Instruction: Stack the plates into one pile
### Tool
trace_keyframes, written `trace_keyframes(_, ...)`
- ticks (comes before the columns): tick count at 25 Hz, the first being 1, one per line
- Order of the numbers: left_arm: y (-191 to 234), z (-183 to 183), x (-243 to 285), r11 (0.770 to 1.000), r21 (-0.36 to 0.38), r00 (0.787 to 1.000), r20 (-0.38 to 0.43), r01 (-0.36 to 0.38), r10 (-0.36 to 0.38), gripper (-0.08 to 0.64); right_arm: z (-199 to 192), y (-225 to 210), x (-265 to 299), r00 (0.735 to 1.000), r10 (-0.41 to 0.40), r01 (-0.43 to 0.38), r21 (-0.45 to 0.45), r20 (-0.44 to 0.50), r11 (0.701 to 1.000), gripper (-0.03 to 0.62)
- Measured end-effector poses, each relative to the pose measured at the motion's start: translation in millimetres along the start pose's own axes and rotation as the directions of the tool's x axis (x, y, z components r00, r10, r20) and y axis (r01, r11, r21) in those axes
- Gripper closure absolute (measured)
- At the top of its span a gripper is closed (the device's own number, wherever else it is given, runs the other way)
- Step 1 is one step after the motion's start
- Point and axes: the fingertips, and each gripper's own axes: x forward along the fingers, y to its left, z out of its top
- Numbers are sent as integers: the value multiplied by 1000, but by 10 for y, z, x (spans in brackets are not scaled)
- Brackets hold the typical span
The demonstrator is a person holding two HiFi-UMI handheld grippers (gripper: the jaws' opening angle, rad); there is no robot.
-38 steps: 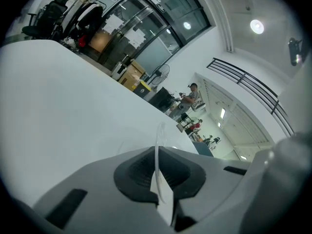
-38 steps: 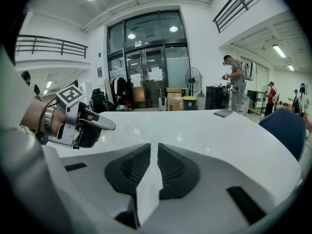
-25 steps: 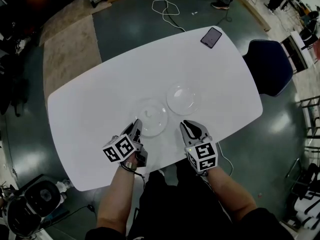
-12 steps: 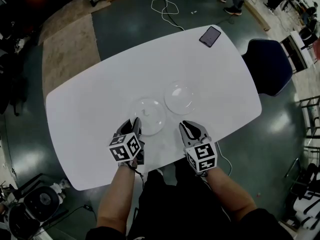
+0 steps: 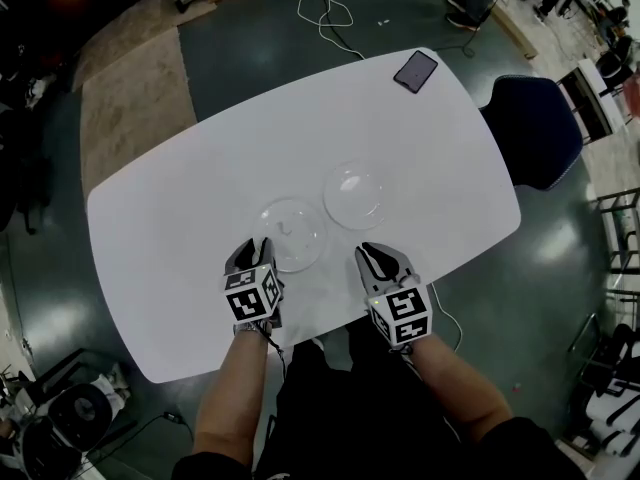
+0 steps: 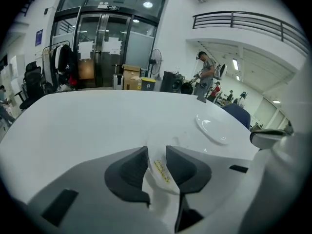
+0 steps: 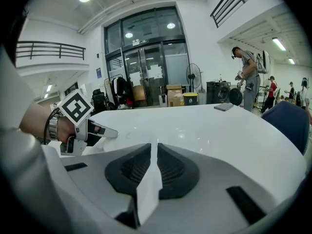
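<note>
Stacking state: left plate (image 5: 290, 233) and right plate (image 5: 354, 195) are seen side by side, unstacked, mid-frame on the white table (image 5: 180, 208).
Left gripper (image 5: 250, 253): released; jaws have just been opening, left plate's rim between them.
Right gripper (image 5: 372, 260): nearly closed, empty.

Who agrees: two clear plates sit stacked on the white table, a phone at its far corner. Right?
Not stacked: the head view shows the left plate and right plate side by side on the white table, phone at its far corner.
</note>
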Motion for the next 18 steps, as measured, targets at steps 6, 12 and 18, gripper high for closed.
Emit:
trace_keyframes(6, -11, 21, 19, 1000, 25, 1000, 4, -3, 3, 425, 23, -17, 22, 1000, -3, 3, 5, 1, 1000, 538)
trace_keyframes(12, 15, 36, -28, 999, 44, 1000, 22, -14, 13, 368, 46, -11, 15, 1000, -4, 4, 10, 6, 1000, 538)
trace_keyframes(18, -60, 208, -158, 990, 138, 997, 79, -7, -4, 362, 92, -36, -3, 1000, -13, 13, 12, 17, 1000, 538)
